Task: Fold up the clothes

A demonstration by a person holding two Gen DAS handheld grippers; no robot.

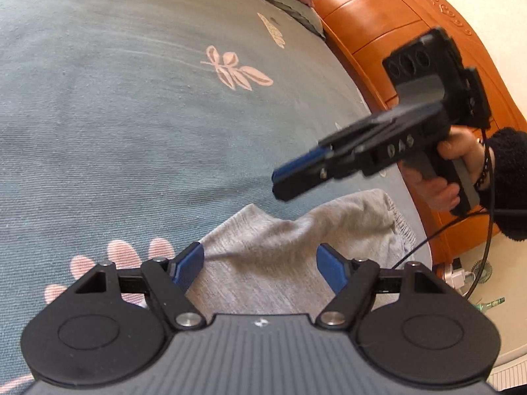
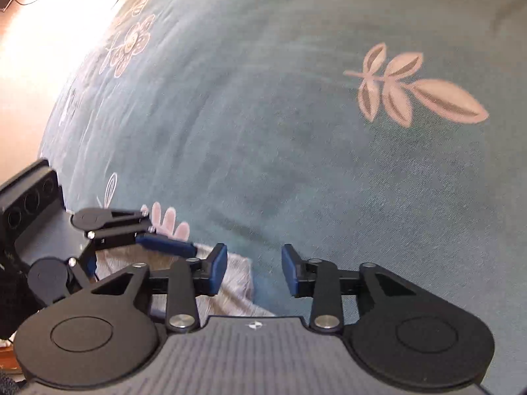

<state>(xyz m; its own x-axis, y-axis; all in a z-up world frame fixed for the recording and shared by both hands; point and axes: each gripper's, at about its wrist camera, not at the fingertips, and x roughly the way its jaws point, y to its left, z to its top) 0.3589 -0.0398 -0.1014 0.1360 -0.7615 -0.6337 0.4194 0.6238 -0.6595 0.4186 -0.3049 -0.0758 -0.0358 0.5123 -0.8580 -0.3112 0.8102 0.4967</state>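
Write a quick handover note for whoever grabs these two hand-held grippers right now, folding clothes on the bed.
Left hand-held gripper: open, low over the grey garment, pads not pressing it.
Right hand-held gripper: open, holding nothing, just off the garment's edge above the blue-green bedspread.
Garment: bunched and rumpled near the bed's edge by the wooden headboard.
Done: no neat fold visible yet.
Left: spread it flat, fold it, smooth it.

Right tongs (image 2: 254,270) parted — grey garment (image 2: 235,283) beneath
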